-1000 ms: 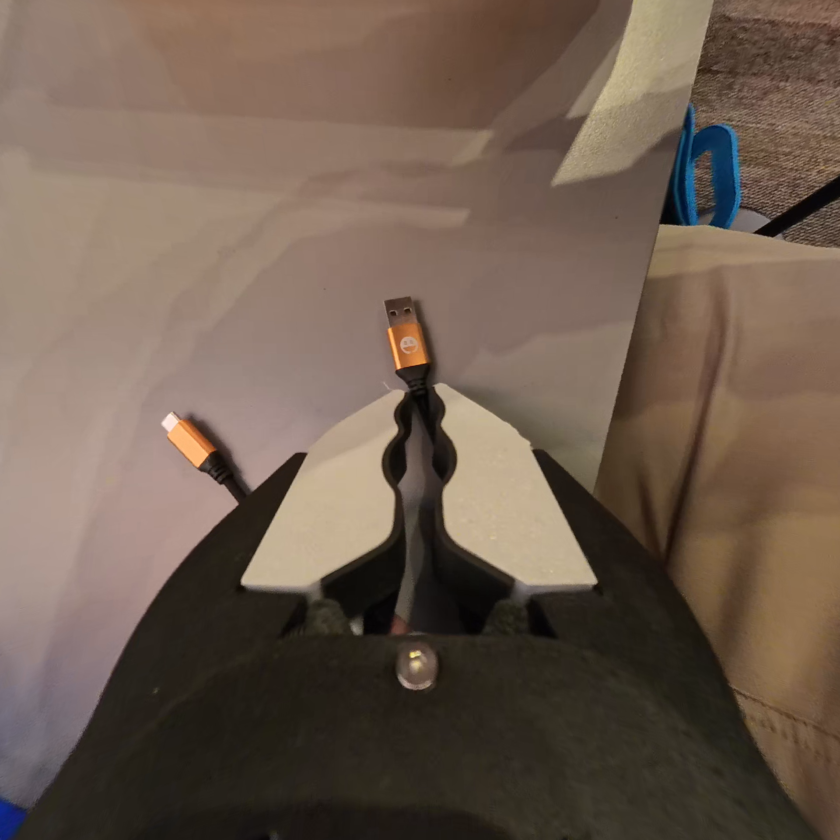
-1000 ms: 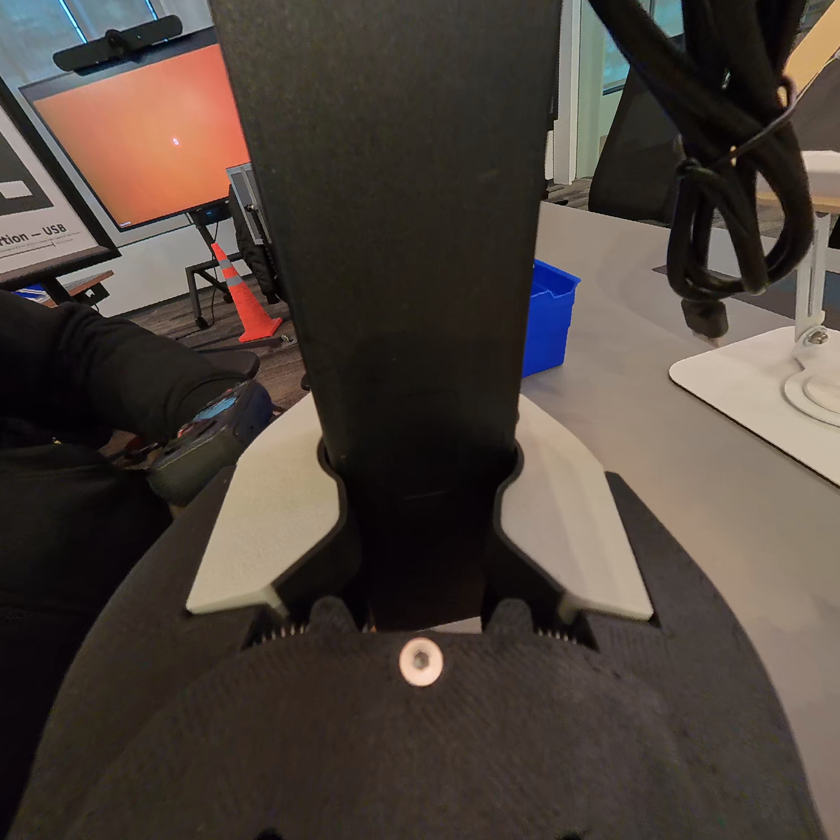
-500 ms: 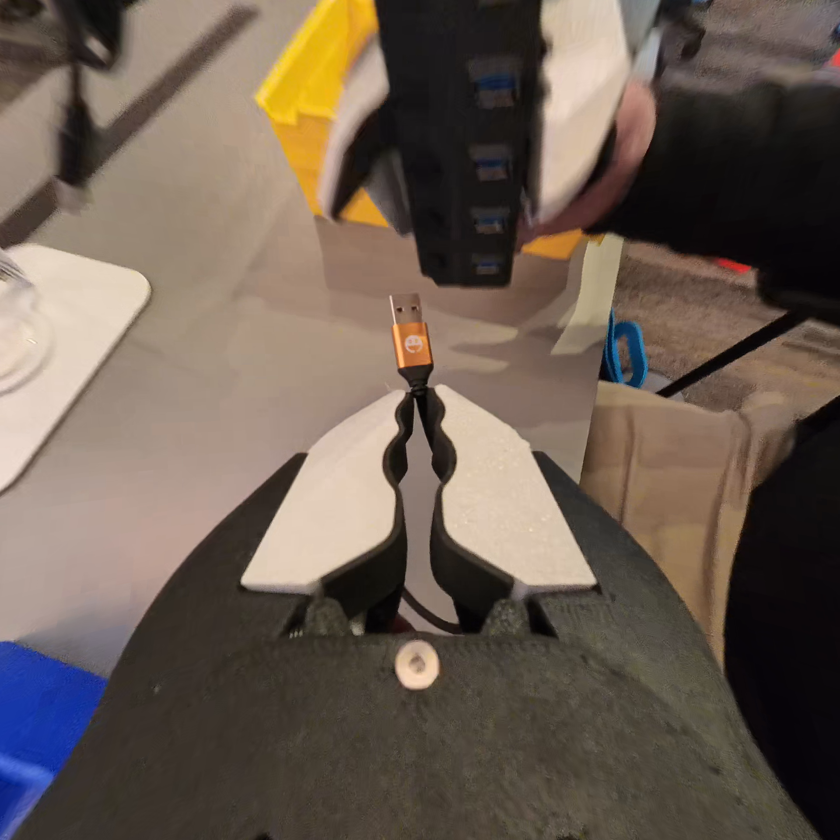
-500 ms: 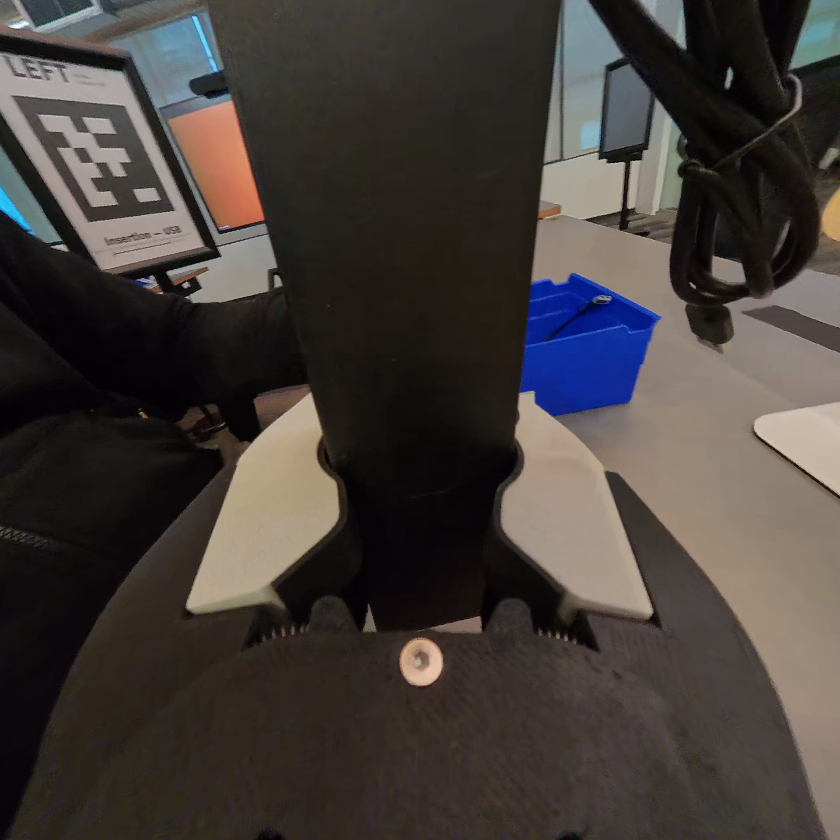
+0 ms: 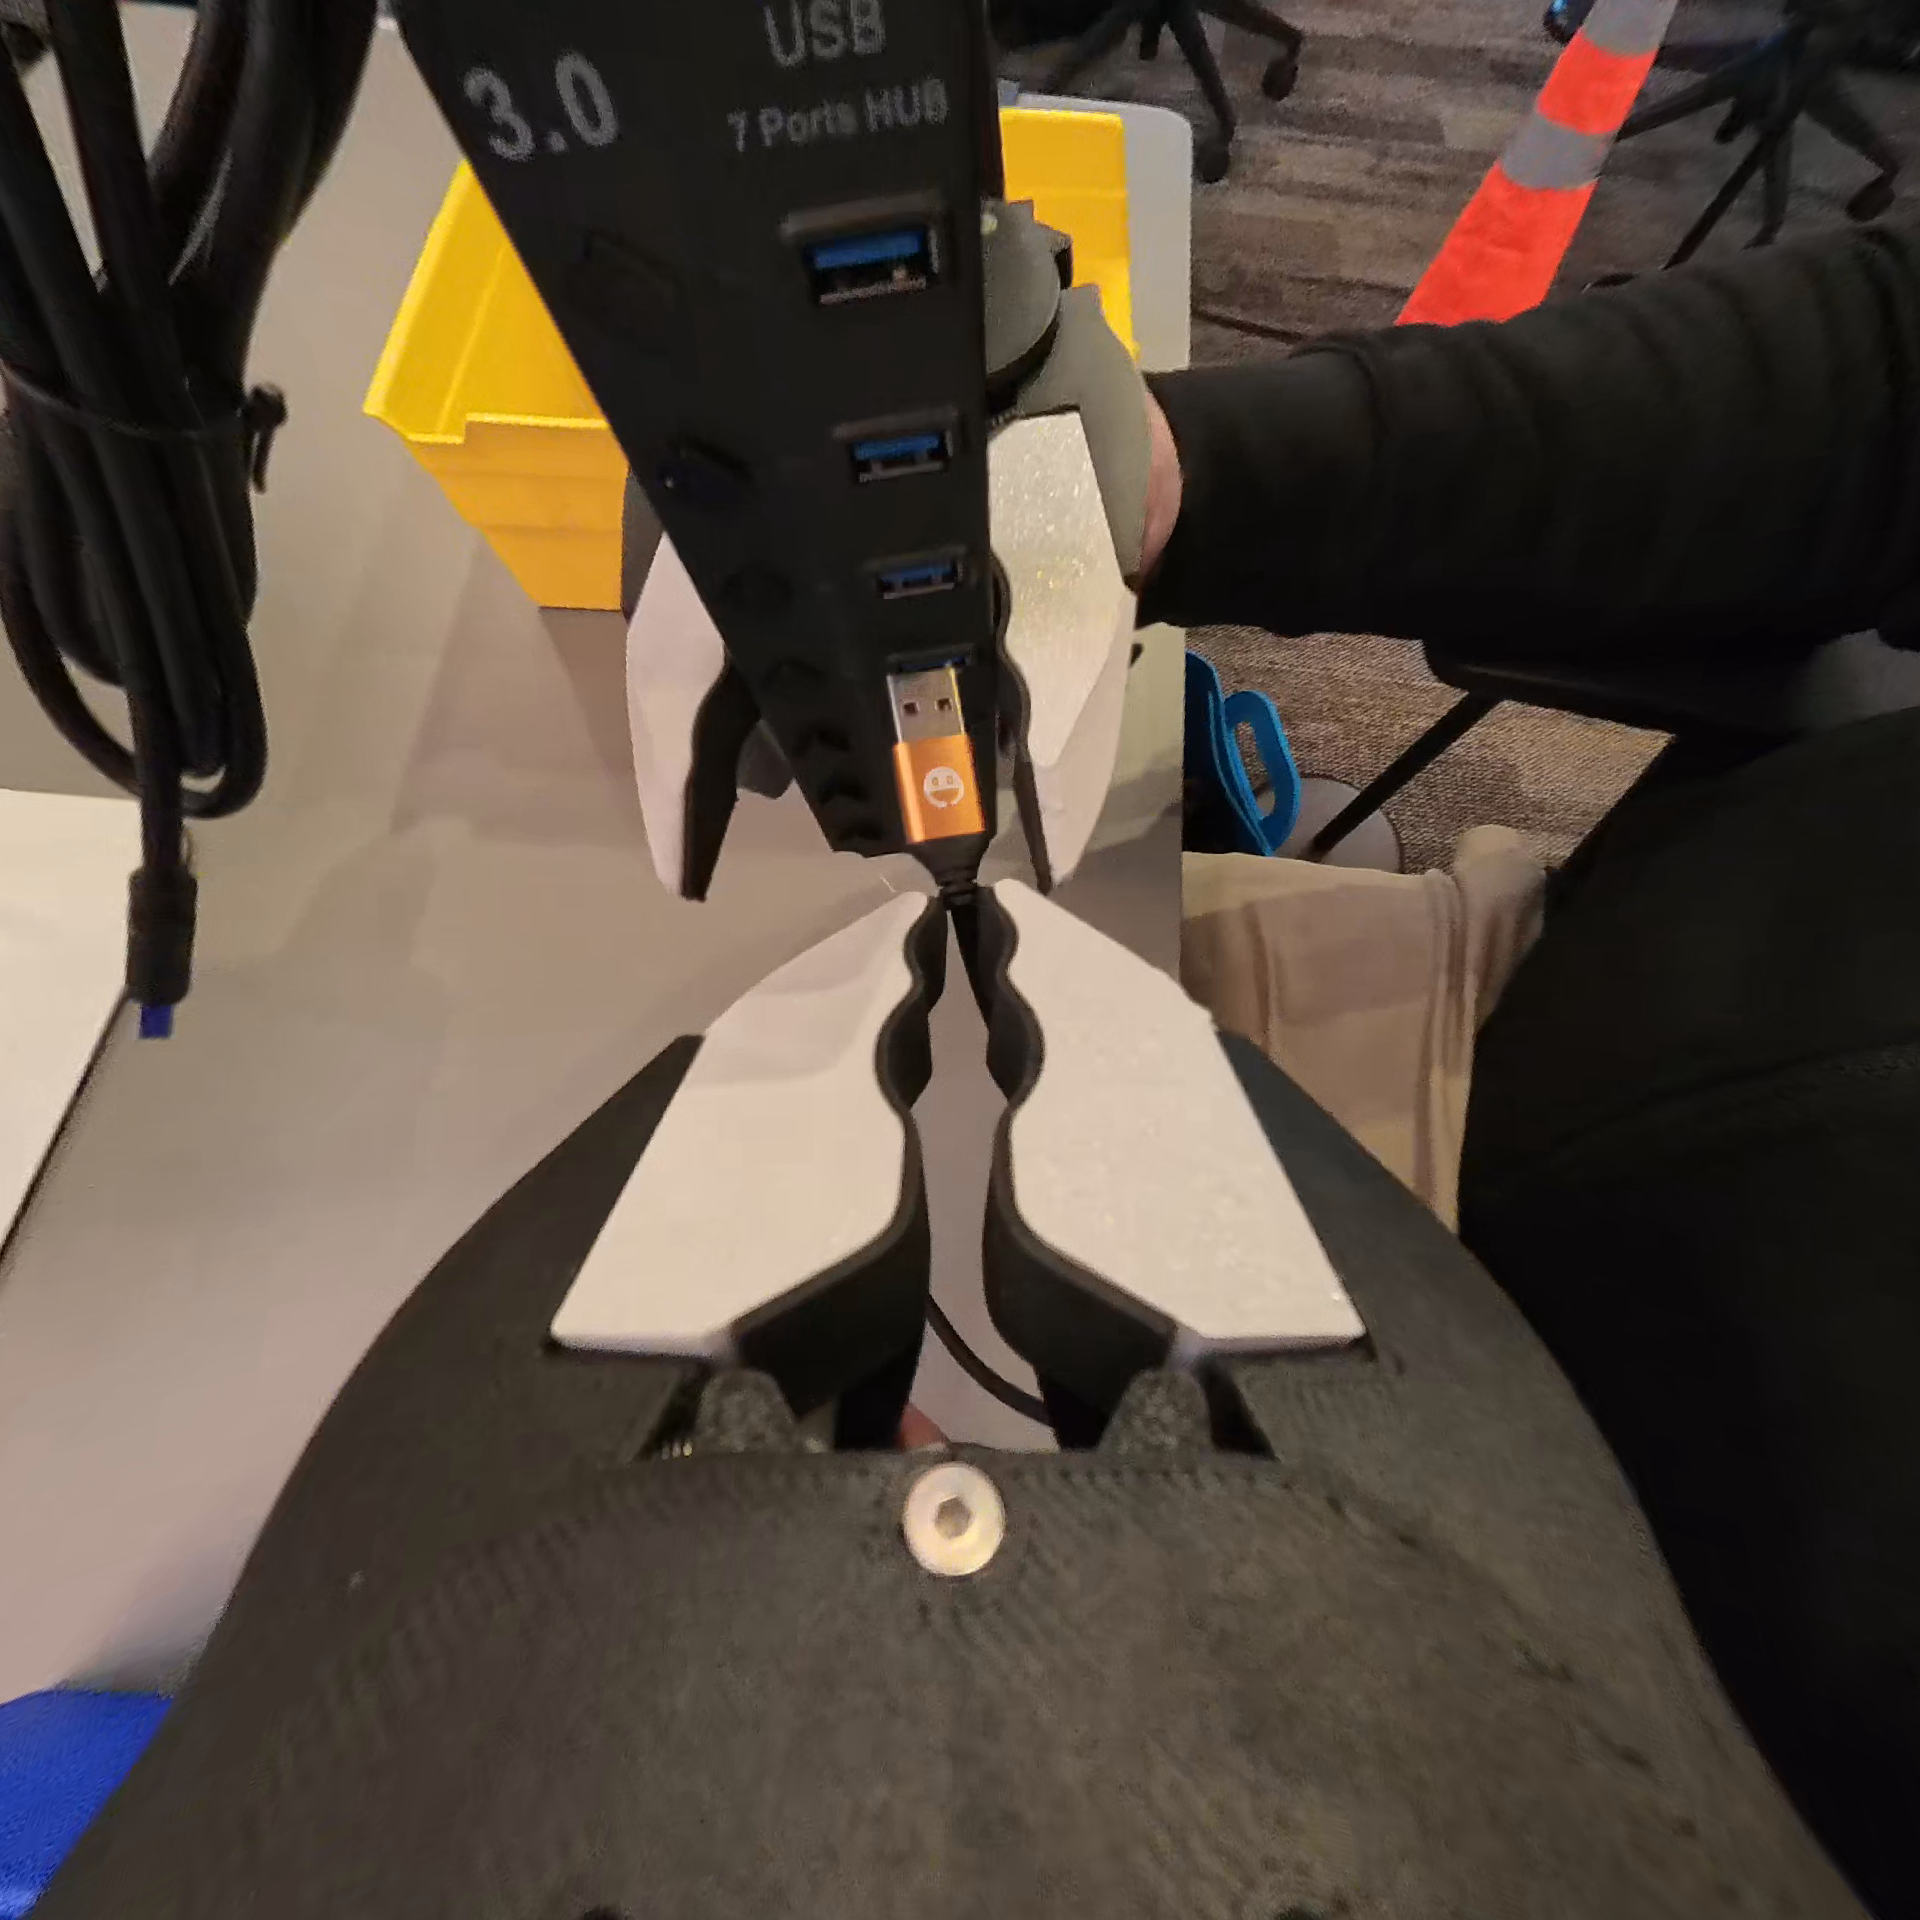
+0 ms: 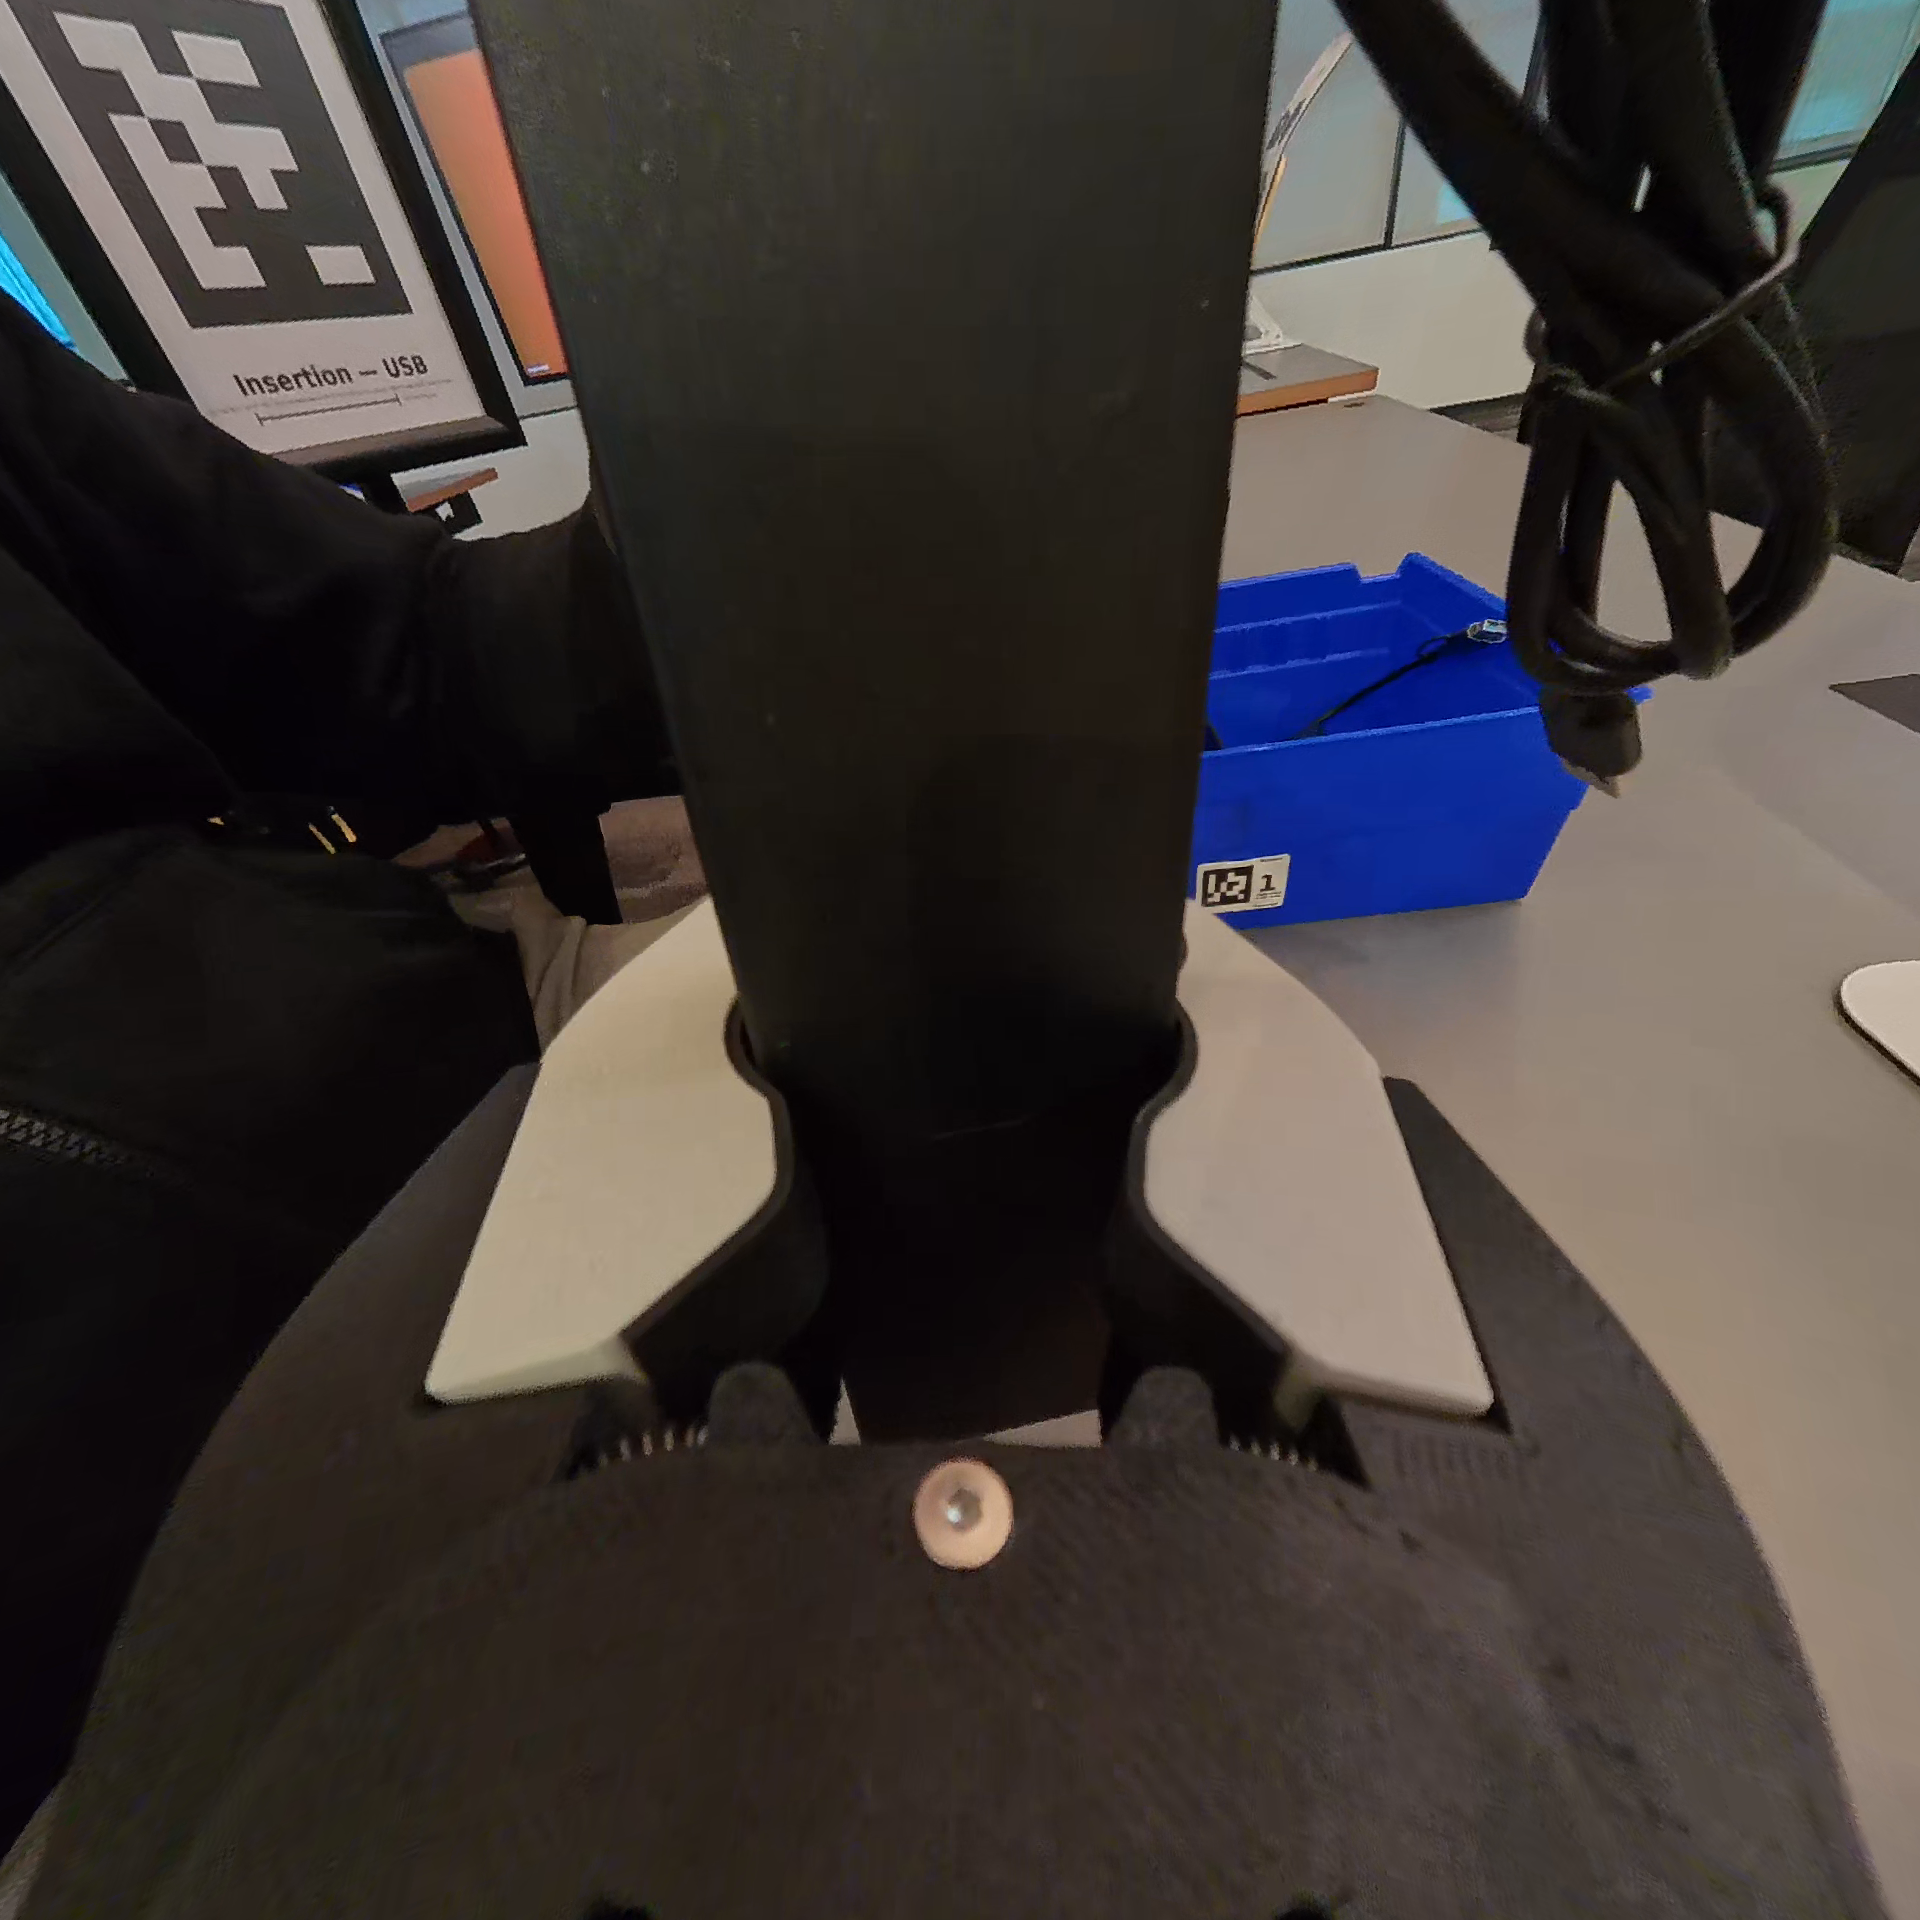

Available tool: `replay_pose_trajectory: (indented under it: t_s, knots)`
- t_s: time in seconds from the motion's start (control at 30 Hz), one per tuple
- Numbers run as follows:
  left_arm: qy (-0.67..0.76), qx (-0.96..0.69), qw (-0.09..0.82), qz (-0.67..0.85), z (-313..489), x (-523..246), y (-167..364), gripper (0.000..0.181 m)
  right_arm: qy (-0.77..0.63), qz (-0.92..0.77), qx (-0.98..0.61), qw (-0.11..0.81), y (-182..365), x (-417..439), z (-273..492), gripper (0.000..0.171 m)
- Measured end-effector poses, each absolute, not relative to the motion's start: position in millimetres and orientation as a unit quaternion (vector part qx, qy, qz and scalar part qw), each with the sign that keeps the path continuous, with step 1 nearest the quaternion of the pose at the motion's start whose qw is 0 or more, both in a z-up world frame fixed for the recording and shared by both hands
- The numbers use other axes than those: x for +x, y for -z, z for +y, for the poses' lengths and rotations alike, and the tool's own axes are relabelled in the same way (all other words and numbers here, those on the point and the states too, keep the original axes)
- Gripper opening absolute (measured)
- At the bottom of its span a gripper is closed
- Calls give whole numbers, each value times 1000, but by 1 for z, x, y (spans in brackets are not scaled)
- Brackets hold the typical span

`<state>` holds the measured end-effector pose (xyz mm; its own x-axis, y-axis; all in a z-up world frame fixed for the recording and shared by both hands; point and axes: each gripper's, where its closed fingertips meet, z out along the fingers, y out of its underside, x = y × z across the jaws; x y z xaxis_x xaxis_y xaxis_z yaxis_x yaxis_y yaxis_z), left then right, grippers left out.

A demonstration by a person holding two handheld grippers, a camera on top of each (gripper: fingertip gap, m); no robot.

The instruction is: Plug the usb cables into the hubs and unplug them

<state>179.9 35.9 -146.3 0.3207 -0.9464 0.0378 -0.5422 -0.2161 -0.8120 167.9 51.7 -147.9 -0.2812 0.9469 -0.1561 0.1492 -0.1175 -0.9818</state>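
Pinching the black cord just behind the orange USB plug (image 5: 938, 774), left gripper (image 5: 958, 902) holds its metal tip at the lowest blue port of the black hub (image 5: 790, 343). Right gripper (image 6: 961, 1023) clamps hub's end; bundled hub cable (image 6: 1662, 416) hangs beside the hub.

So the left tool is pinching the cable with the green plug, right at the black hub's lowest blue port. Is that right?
Nearly. The left wrist view shows the plug is orange, not green. The left tool does pinch its cable just behind the plug, at the lowest visible blue port of the black hub.
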Motion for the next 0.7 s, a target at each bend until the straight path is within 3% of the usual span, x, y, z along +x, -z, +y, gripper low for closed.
replay_pose_trajectory:
  t_s: [0.03,0.37,0.7]
  knots:
    - [286,-728,356,511,35,180,147,6,-563,-568,-487,351,149,167,51,67]
    - [306,-734,315,518,26,180,158,5,-530,-599,-490,346,159,163,45,67]
    - [298,-729,329,521,27,182,157,5,-520,-614,-491,334,160,165,42,68]
